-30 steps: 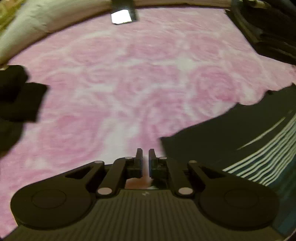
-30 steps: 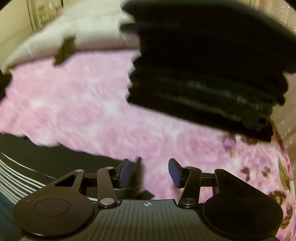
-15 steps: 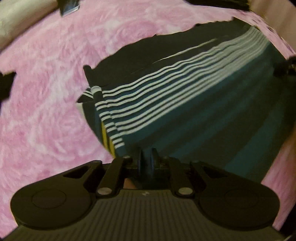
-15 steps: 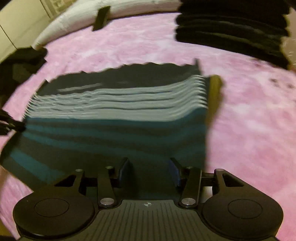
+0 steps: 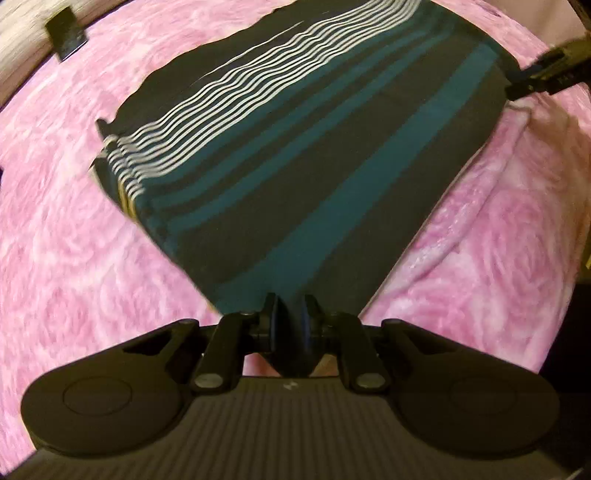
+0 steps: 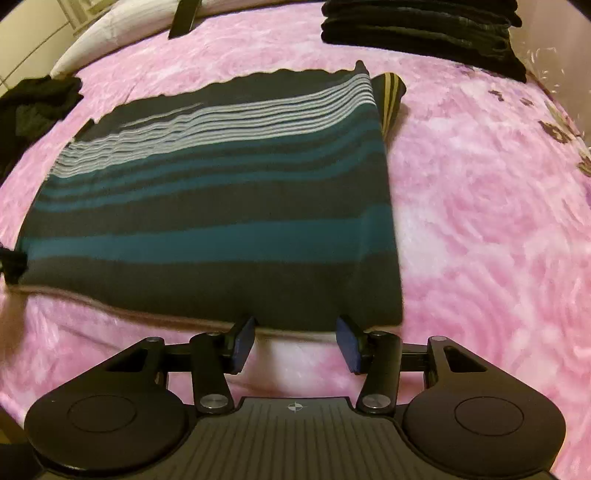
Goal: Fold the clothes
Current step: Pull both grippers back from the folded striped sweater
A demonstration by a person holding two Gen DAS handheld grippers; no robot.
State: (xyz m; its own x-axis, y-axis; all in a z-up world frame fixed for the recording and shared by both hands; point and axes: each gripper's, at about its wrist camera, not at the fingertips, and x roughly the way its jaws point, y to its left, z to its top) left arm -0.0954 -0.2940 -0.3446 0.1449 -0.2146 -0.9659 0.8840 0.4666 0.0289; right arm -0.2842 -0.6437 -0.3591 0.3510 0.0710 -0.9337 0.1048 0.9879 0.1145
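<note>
A dark garment with teal and thin white stripes [image 5: 295, 155] lies spread on a pink rose-pattern blanket [image 5: 74, 240]. My left gripper [image 5: 290, 317] is shut on the garment's near corner, cloth bunched between its pads. In the right wrist view the same garment [image 6: 221, 206] lies flat, and my right gripper [image 6: 295, 338] is open just off its near edge, holding nothing. The right gripper also shows in the left wrist view [image 5: 550, 72] at the garment's far right corner. The left gripper shows dimly at the left edge of the right wrist view [image 6: 11, 264].
A stack of folded dark clothes [image 6: 424, 33] sits at the back right of the bed. A loose black garment [image 6: 33, 107] lies at the far left. A pale pillow [image 6: 122, 22] and a small dark flat object [image 6: 184, 16] lie along the head of the bed.
Both grippers have pulled back toward me, dragging the garment flat across the blanket. The right gripper now sits open, clear of the near edge; the left still pinches its corner.
</note>
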